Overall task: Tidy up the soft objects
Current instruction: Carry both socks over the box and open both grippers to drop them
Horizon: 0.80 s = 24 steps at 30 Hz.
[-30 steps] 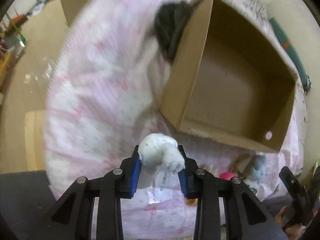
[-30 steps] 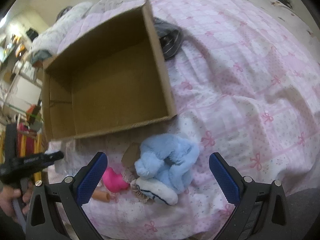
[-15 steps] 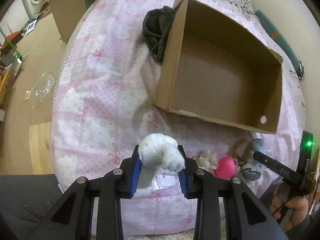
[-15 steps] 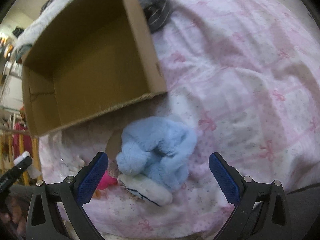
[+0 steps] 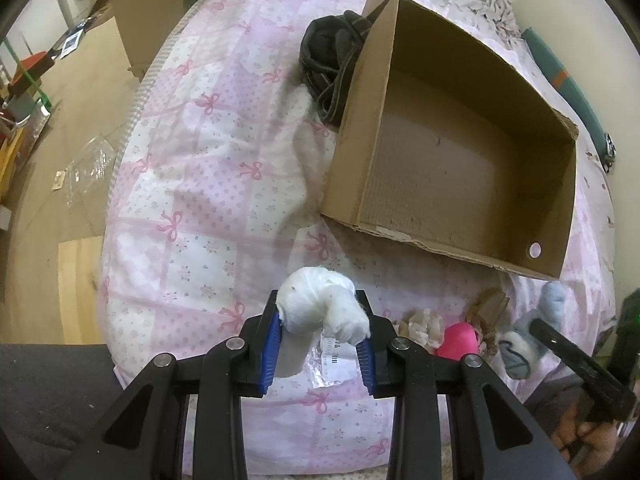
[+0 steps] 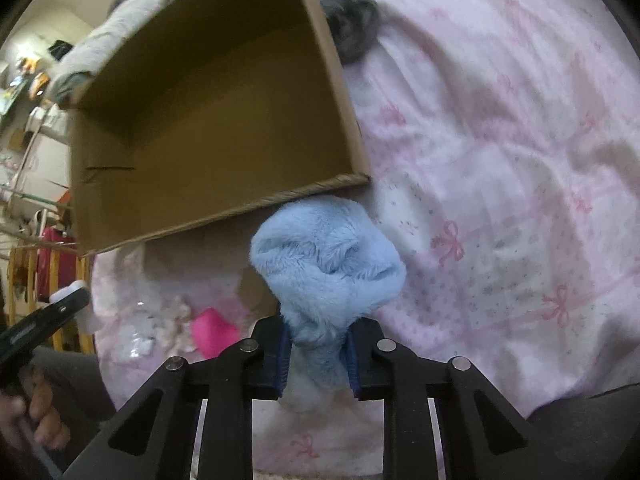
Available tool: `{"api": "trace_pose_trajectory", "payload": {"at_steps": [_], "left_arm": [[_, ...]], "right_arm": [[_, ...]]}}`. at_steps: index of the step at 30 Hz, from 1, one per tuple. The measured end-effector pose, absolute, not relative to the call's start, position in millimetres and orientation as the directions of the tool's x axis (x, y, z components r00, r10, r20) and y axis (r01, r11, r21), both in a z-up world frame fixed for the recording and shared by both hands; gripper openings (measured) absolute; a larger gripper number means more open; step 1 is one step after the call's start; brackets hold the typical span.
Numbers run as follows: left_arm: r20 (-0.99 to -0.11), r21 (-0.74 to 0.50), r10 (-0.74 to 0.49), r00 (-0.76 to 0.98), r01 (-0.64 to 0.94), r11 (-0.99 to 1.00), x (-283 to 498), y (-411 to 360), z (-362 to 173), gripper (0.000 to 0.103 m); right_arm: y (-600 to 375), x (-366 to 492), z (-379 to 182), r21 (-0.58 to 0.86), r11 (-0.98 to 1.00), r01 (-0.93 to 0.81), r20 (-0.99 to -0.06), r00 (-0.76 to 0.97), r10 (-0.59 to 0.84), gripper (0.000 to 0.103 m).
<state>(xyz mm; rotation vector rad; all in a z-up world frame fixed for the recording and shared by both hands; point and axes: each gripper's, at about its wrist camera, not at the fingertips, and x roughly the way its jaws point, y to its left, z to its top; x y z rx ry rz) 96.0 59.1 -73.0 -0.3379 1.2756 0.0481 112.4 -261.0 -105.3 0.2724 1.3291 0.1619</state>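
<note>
My left gripper (image 5: 320, 344) is shut on a white soft roll (image 5: 320, 304) and holds it above the pink bedspread, short of the open cardboard box (image 5: 452, 168). My right gripper (image 6: 318, 354) is shut on a fluffy light blue soft toy (image 6: 326, 256) and holds it just in front of the near wall of the box (image 6: 224, 208). A pink soft object (image 5: 458, 340) and beige crumpled pieces (image 5: 420, 322) lie on the bed near the box; the pink one also shows in the right wrist view (image 6: 214, 330).
A dark bundle of cloth (image 5: 332, 60) lies against the box's far left side. The bed's edge drops to a wooden floor (image 5: 48, 160) on the left, with another cardboard box (image 5: 148, 12) there. The right gripper's body (image 5: 576, 364) shows at the lower right.
My right gripper has closed on the blue toy and lifted it off the bed toward the box. My left gripper still holds the white roll and has moved a little nearer the box.
</note>
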Motion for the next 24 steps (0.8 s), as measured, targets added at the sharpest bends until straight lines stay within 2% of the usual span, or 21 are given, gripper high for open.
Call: {"api": "trace_pose_trajectory", "payload": {"at_steps": [8, 12, 15, 19, 24], "left_arm": [[-0.928, -0.193, -0.109, 0.356, -0.211, 0.958, 89, 57, -59, 0.03], [-0.914, -0.187, -0.09, 0.395, -0.213, 0.959, 85, 56, -51, 0.03], [-0.883, -0.224, -0.13, 0.451, -0.162, 0.961, 84, 50, -33, 0.03], [-0.821, -0.165, -0.103, 0.562, -0.061, 0.984, 96, 34, 7, 0.03], [-0.803, -0.141, -0.106, 0.587, -0.014, 0.99, 130, 16, 21, 0.03]], "right_arm": [[-251, 91, -53, 0.407, 0.91, -0.075, -0.854, 0.322, 0.408, 0.024], [-243, 88, -47, 0.436, 0.891, -0.123, -0.821, 0.352, 0.45, 0.024], [-240, 89, -43, 0.457, 0.879, -0.138, -0.799, 0.37, 0.474, 0.024], [-240, 96, -21, 0.482, 0.857, -0.183, -0.746, 0.427, 0.511, 0.024], [-241, 122, 0, 0.47, 0.853, -0.229, -0.709, 0.478, 0.519, 0.024]]}}
